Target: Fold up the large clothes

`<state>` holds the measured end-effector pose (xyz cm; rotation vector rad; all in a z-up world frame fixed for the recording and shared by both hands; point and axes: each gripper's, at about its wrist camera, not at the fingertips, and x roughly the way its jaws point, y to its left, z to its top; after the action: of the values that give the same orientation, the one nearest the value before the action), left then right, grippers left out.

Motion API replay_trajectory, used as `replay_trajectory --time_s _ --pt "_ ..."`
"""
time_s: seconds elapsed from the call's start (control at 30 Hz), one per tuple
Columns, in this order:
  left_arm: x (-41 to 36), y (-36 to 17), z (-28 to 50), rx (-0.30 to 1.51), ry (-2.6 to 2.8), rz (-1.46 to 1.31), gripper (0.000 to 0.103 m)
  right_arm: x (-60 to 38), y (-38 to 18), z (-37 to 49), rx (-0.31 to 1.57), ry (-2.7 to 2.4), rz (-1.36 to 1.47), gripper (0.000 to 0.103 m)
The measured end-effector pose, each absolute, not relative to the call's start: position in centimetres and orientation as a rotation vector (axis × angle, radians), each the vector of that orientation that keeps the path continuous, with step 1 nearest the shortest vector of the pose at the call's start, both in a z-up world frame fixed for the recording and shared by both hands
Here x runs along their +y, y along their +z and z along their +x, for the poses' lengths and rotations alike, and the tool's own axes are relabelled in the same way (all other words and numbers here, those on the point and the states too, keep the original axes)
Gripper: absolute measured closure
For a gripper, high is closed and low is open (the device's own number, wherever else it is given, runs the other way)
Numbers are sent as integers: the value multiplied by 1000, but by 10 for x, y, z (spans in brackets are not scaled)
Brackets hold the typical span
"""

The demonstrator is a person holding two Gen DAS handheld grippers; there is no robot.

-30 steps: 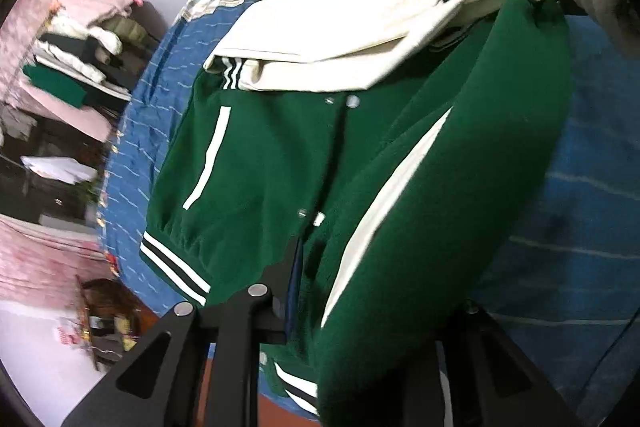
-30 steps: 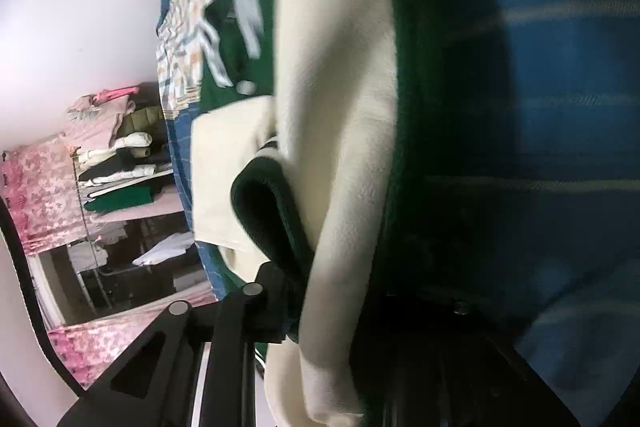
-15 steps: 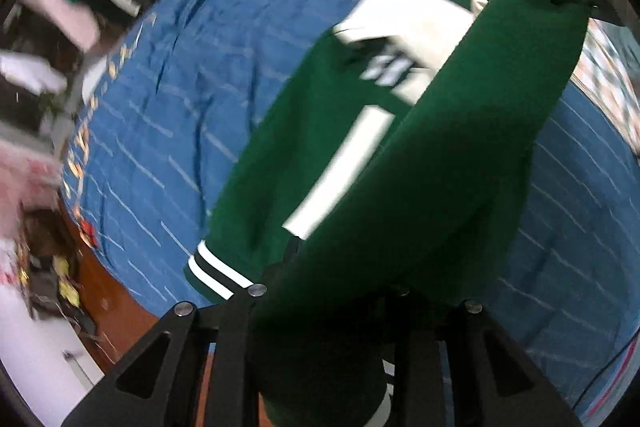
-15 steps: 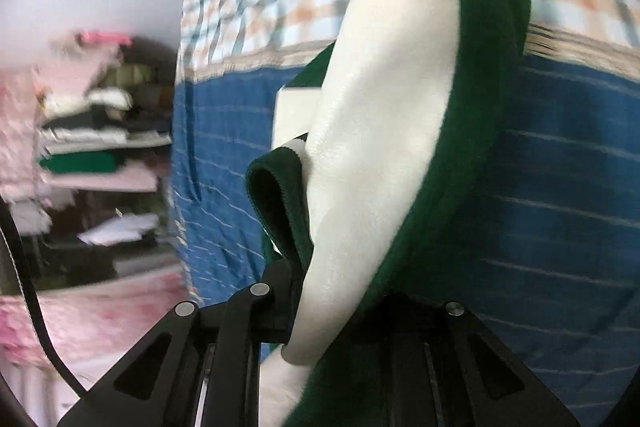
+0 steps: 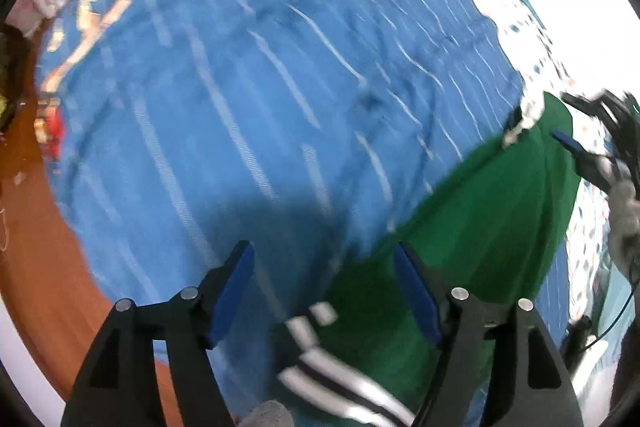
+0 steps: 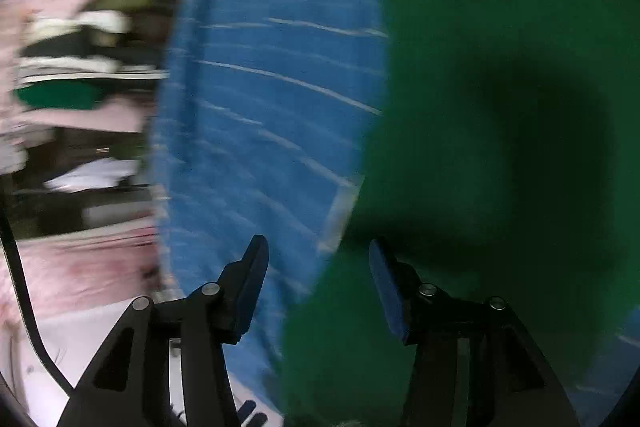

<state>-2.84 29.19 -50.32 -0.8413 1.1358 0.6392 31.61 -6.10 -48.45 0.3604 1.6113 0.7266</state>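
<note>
Jacket [image 5: 472, 227] lies on the bed [image 5: 260, 107], green back up, striped hem [image 5: 344, 383] nearest the left cam. In the left view it runs from btwn the fingers up to the right, toward the far gripper at the frame edge. Left gripper [image 5: 324, 291]: fingers spread wide, nothing pinched, hovering just over the hem. Right gripper [image 6: 316, 283]: fingers apart too, green cloth [image 6: 500, 147] filling the right side of its view but not clamped, as far as I can tell. Both views blurred, so exact contact w/ fabric is hard to read.

Looks like one fold is laid and both hands are free. Next grab, I'd judge: take hem and shoulder edge at matching corners, pinch only the layers meant to move, lift low and carry across evenly so the cloth doesn't drag the blue sheet [image 6: 272, 115] or slump mid-span. Risk: thick fleece slipping from a shallow pinch.

Shelves [image 6: 76, 67] w/ stacked clothes beyond the bed, wood floor [image 5: 36, 247] below.
</note>
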Motion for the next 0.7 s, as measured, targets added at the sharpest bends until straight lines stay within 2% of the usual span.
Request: replay_trajectory --time_s 0.07,0.2,0.3,0.33,0.43,0.57,0.7 --pt "284 -497 -37 1153 662 -806 32 -72 -468 313 1543 774 365 33" --pt "247 -507 -32 1215 633 -796 31 -148 -443 306 1434 743 363 31" --pt "231 -546 -10 1310 745 -646 29 -224 -438 309 1369 627 349 27" --pt "231 -558 -8 1324 766 -638 26 -242 -444 312 1363 586 340 27" --pt "248 -586 -11 1318 809 -756 8 -325 -470 326 1425 460 414 27" --pt "256 -589 -10 1314 802 -763 5 -365 -531 361 1508 445 518 27" --pt "256 -588 -8 1312 795 -715 5 -355 -594 405 1568 550 632 27"
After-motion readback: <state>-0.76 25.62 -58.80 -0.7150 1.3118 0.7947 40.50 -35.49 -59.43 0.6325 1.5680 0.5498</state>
